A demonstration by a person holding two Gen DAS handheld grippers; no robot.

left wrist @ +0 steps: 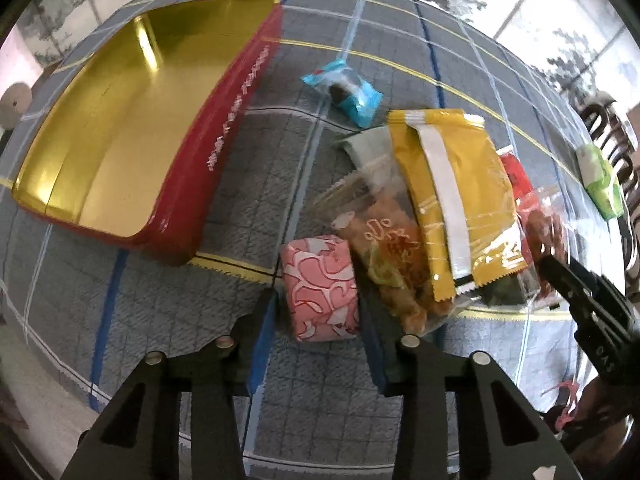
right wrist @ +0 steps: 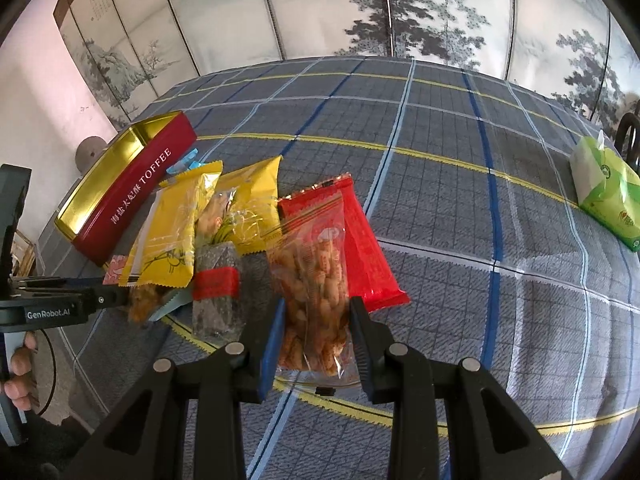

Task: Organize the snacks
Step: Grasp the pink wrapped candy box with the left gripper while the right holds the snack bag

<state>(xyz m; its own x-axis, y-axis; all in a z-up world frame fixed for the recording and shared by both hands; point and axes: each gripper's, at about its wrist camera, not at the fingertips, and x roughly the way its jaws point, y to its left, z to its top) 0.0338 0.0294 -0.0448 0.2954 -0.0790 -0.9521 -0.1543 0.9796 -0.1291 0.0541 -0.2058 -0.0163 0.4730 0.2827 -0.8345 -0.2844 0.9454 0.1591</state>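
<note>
An empty red toffee tin point(left wrist: 224, 128) with a gold inside lies at the left; it also shows in the right wrist view point(right wrist: 132, 196). My left gripper point(left wrist: 318, 312) is open, its fingers either side of a pink patterned snack point(left wrist: 320, 288) on the cloth. My right gripper point(right wrist: 318, 320) is open around a clear bag of peanuts point(right wrist: 316, 284), which lies partly on a red packet point(right wrist: 366, 248). Yellow packets point(left wrist: 452, 196) point(right wrist: 172, 232), a clear snack bag point(left wrist: 388, 248), a dark bar with a red band point(right wrist: 218, 284) and a blue candy point(left wrist: 344, 88) lie in the pile.
A green tissue pack point(right wrist: 604, 192) lies at the far right, also in the left wrist view point(left wrist: 600, 176). A plaid cloth point(right wrist: 460, 200) covers the table. A painted folding screen point(right wrist: 320, 8) stands behind. A dark chair back point(left wrist: 612, 136) is at the right edge.
</note>
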